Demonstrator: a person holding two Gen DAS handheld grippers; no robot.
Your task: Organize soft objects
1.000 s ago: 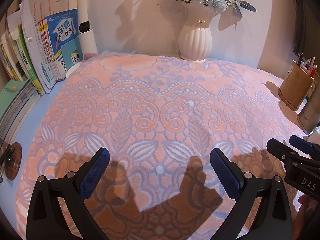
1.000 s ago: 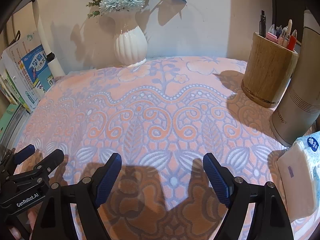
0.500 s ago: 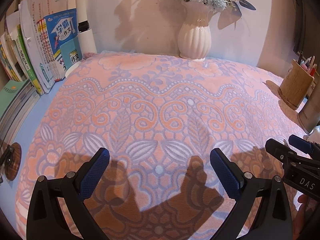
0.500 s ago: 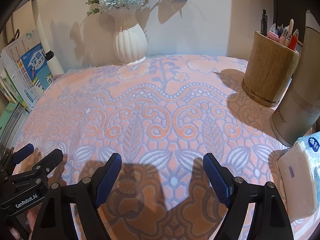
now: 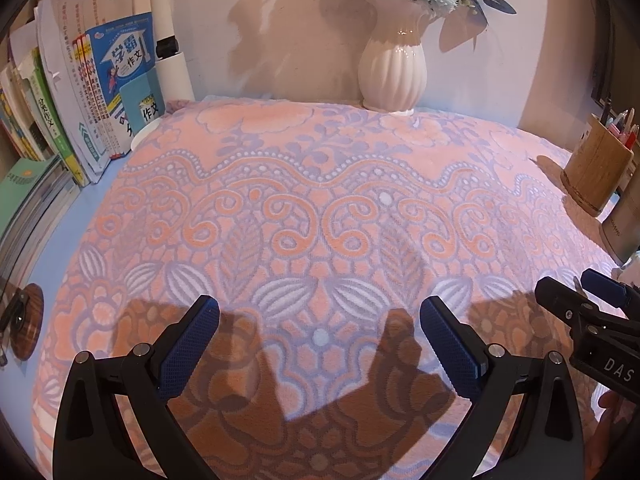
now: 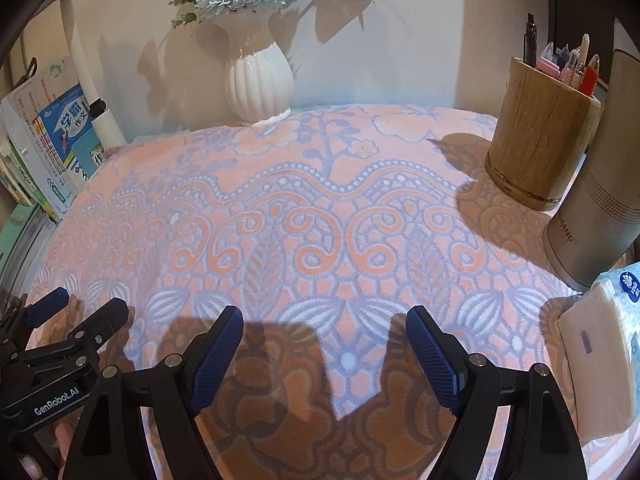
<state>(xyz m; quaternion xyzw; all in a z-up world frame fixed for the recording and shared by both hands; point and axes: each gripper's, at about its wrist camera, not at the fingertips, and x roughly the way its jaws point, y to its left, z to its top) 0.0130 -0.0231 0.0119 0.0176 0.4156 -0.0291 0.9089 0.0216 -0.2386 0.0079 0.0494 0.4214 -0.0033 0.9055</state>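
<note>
A pink-and-lavender patterned blanket (image 5: pixel 320 208) lies spread flat across the surface, covering most of it from the near edge to the wall. The left tongs (image 5: pixel 320 344) hover low over the blanket's near part with their blue-padded fingers wide apart and nothing between them, casting a dark shadow on the cloth. The right tongs (image 6: pixel 324 348) sit alongside in the same pose, fingers spread and holding nothing. Each pair shows at the edge of the other's camera view: the right tongs at the far right of the left wrist view, the left tongs at the lower left of the right wrist view.

At the back, a white ribbed vase (image 5: pixel 392 68) of blue and white flowers stands at the blanket's far edge against the wall. Books (image 5: pixel 100 96) lean upright at the left, beside a white lamp post (image 5: pixel 170 44), with more books lying flat in front of them on the bare blue surface (image 5: pixel 80 216). To the right, a wooden pen holder (image 6: pixel 540 140) filled with pens rests on the blanket's right edge, just beside a tall grey cylinder (image 6: pixel 600 184). A pack of tissues (image 6: pixel 600 360) lies at the near right corner.
</note>
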